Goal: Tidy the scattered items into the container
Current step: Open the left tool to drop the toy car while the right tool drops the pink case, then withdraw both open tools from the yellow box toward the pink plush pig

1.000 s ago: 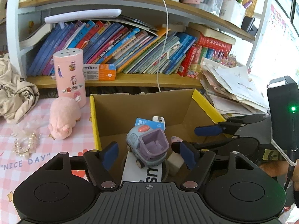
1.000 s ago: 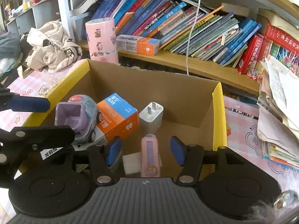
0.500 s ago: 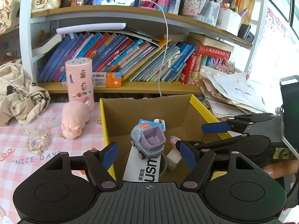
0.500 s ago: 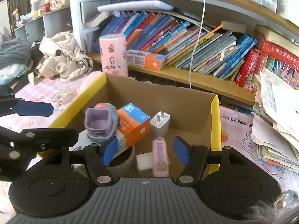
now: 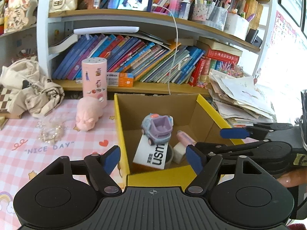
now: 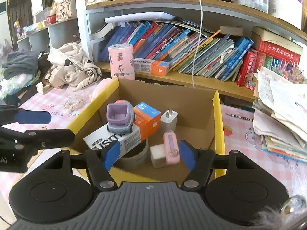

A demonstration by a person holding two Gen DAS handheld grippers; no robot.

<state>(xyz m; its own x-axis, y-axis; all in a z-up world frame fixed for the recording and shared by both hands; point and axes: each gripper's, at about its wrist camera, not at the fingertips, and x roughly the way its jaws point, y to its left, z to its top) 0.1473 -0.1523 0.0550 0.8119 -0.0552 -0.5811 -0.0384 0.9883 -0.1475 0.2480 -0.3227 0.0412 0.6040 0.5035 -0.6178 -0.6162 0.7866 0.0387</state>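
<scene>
From my left gripper (image 5: 153,160), jaws just eased wider with nothing gripped, I'm looking into the cardboard box (image 5: 209,106). The toy car (image 5: 157,129) sits on a white carton (image 5: 151,156) inside. A pink pig (image 5: 87,116) lies on the table, far left.

My right gripper (image 6: 148,157) (jaws also just spread, empty) hangs over the box's near edge, above a pink case (image 6: 171,147) and a charger (image 6: 168,119).

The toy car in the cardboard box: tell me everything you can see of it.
The small grey-blue plastic toy car has a lilac square tub-like top, open upward, a red-orange button on its roof end and dark wheels. It sits upright on the white "usmile" carton, against the orange-and-blue carton, inside the yellow-rimmed cardboard box. Neither claw touches it.
</scene>
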